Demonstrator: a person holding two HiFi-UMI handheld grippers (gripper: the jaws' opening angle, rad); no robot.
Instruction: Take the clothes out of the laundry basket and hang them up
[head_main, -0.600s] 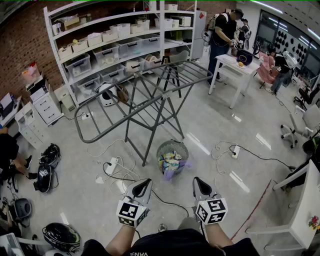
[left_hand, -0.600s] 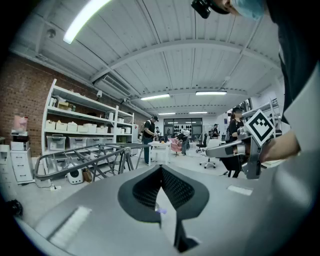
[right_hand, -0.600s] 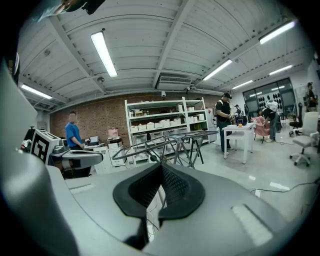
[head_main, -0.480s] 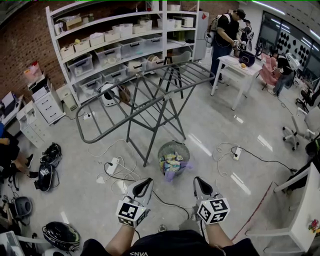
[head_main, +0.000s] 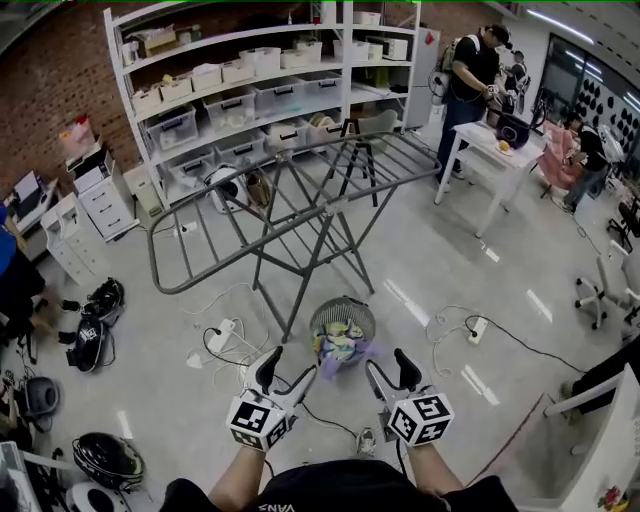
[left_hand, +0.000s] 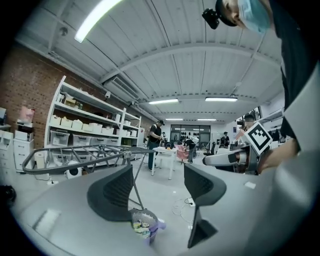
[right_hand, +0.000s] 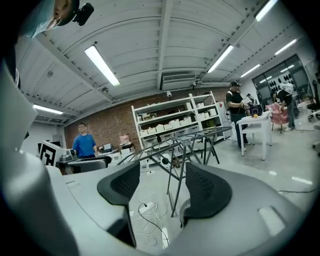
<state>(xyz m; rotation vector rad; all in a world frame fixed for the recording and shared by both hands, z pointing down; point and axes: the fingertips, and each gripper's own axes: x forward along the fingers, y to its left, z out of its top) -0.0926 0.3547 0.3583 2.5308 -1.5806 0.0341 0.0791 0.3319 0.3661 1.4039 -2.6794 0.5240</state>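
Note:
A round wire laundry basket (head_main: 343, 318) stands on the floor by the foot of a grey folding drying rack (head_main: 300, 200), and it holds crumpled clothes (head_main: 340, 346) in yellow, teal and purple. My left gripper (head_main: 281, 374) hovers just left of and short of the basket, open and empty. My right gripper (head_main: 389, 372) hovers to the basket's right, also open and empty. In the left gripper view the basket (left_hand: 142, 220) shows low between the open jaws of the left gripper (left_hand: 157, 187). In the right gripper view the right pad hides most of the basket (right_hand: 184, 207); the right gripper (right_hand: 162, 187) faces the rack (right_hand: 185, 145).
A power strip (head_main: 221, 333) and loose cables (head_main: 455, 325) lie on the floor either side of the basket. White shelving (head_main: 250, 90) lines the brick wall behind the rack. A person stands at a white table (head_main: 495, 150) at the back right. Helmets (head_main: 105, 458) lie at the near left.
The view has closed in on the basket and rack. Both grippers now sit nearer the basket, one on each side of it. Nothing has been taken hold of.

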